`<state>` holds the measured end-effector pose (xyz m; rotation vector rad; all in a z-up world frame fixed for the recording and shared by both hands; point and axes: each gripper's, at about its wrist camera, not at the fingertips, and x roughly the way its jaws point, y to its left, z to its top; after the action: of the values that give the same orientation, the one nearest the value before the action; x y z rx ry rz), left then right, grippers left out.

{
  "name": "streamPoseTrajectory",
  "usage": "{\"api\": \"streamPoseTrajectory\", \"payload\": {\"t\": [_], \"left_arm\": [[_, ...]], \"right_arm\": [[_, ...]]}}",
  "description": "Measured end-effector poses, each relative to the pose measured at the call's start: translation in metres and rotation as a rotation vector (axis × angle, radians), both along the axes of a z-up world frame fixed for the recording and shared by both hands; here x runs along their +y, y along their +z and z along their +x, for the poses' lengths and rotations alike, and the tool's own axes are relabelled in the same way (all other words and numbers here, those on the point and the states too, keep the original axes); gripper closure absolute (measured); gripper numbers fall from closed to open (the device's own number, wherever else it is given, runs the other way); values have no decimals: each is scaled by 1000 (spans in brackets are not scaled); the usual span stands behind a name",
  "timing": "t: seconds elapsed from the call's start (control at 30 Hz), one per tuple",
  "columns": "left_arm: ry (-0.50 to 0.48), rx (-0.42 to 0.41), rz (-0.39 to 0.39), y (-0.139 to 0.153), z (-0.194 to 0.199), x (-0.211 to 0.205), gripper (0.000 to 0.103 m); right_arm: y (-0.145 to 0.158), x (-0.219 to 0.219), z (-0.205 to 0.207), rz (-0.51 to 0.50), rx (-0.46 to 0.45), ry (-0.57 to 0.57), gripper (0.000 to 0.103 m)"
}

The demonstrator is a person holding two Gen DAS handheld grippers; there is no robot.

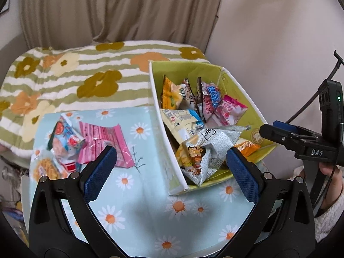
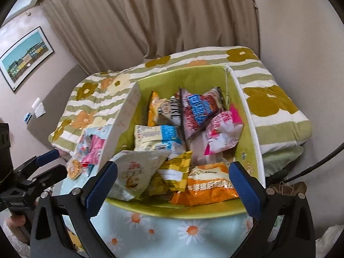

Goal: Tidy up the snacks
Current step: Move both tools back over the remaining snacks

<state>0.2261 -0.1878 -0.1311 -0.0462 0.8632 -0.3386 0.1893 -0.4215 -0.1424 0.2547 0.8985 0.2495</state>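
Left wrist view: left gripper (image 1: 171,159) is spread wide, empty; loose snack packets (image 1: 86,142) are seen at the daisy tablecloth's (image 1: 137,204) far left corner. Right wrist view: right gripper (image 2: 173,175) is opened wide above crinkled, colourful packets heaped in the green box (image 2: 247,142).

The open-topped green cardboard box (image 2: 247,116) is heaped with snack packets, its white outer wall (image 1: 165,133) fencing off loose packets (image 1: 86,142) on the daisy-print blue tablecloth (image 1: 139,210), whose near part lies bare

"DAS" on right gripper (image 1: 286,138) body; "50" on orange snack packet (image 2: 206,185).
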Motion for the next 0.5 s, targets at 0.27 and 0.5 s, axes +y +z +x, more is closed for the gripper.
{"api": "streamPoseTrajectory", "payload": {"t": [0.27, 0.5], "left_arm": [[103, -54, 17, 16, -40, 25, 2], [201, -72, 38, 22, -65, 69, 2]], "right_arm": [[22, 22, -10, 20, -68, 100, 0], [43, 59, -14, 20, -128, 201, 0]]}}
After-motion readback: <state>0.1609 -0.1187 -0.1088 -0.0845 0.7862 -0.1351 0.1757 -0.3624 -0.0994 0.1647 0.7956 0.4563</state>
